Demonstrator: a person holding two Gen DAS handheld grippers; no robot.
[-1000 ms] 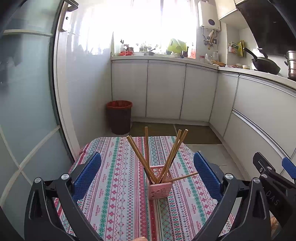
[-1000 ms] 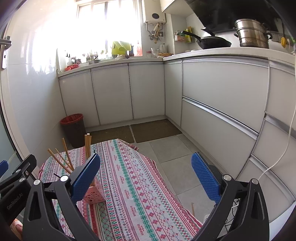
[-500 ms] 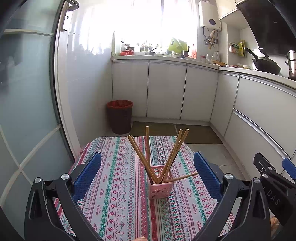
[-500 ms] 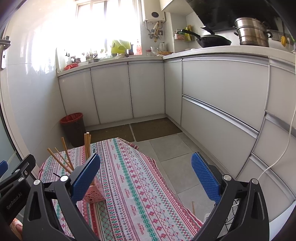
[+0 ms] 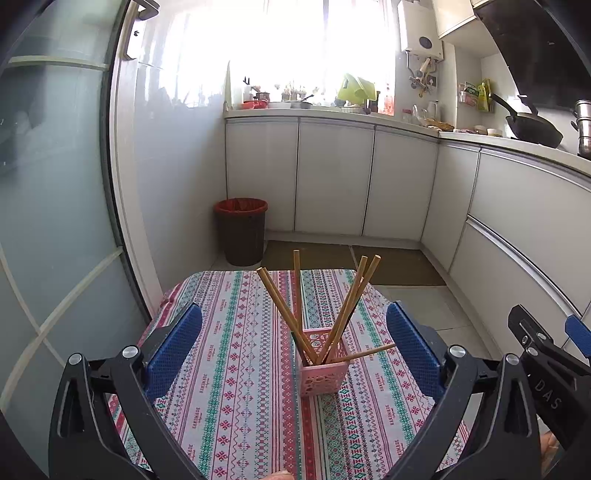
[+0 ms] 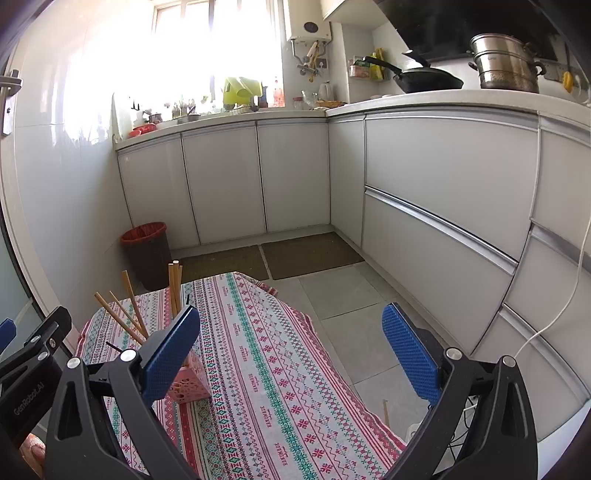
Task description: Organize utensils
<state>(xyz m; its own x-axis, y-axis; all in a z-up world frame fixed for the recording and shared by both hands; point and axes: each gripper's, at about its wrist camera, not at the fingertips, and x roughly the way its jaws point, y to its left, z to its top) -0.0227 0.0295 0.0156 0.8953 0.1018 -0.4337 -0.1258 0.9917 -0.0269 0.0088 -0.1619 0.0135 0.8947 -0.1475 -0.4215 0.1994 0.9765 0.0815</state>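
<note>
Small kitchen, bright daylight thru window [image 5: 288, 48] at top centre, blown out white. White base cabinets [image 5: 332, 181] run in an L along back & right walls under a pale counter [image 6: 424, 98]. Glossy white wall [image 5: 177, 166] at left; frosted glass sliding door [image 5: 51, 206] fills far left. White water heater [image 6: 309, 22] high on wall right of window. Black wok [image 6: 424, 81] & steel stacked pot [image 6: 508, 64] on counter, upper right. Dark range hood [image 5: 535, 48] above. Grey tile floor [image 6: 343, 295] w/ two brown mats [image 6: 310, 254] by cabinets. Dark bin w/ red liner [image 5: 242, 230] in back-left corner. Tabletop w/ red-green patterned cloth [image 5: 236, 387] in lower centre. White cable [image 6: 565, 295] hangs at right edge.
</note>
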